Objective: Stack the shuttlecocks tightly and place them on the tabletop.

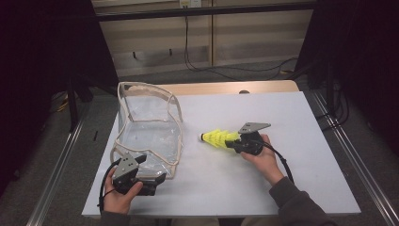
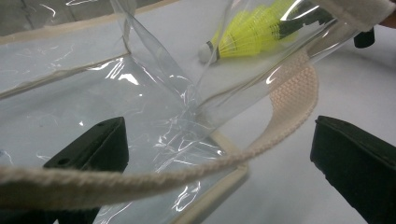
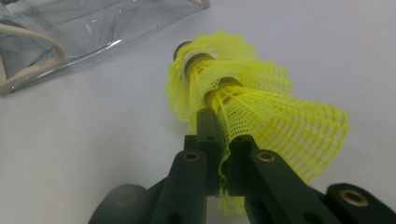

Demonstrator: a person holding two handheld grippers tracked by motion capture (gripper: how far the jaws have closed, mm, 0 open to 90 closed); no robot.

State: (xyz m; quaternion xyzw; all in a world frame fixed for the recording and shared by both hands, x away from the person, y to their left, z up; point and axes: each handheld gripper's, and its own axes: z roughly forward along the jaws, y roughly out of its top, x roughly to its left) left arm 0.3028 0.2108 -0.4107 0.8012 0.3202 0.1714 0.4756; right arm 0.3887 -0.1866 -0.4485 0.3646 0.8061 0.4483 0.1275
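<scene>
Right tongs [image 1: 234, 142]: clamping down on the mesh skirt of a stack of yellow plastic shuttlecocks [image 1: 217, 138], holding it low over the white tabletop [image 1: 301, 141].
Left tongs [image 1: 159, 178]: gaping wide around the cream woven strap [image 2: 285, 116] of the clear plastic bag [image 1: 148, 127].
Bag: sitting on the tabletop's left side, just beside the shuttlecocks.

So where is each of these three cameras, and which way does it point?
High view: above the person's side, facing forward and down on the table; both hands show.
Left gripper view: on the left gripper, facing the clear bag; open fingers.
Right gripper view: on the right gripper, along pinched yellow shuttlecocks.
All share bag and shuttlecocks.
</scene>
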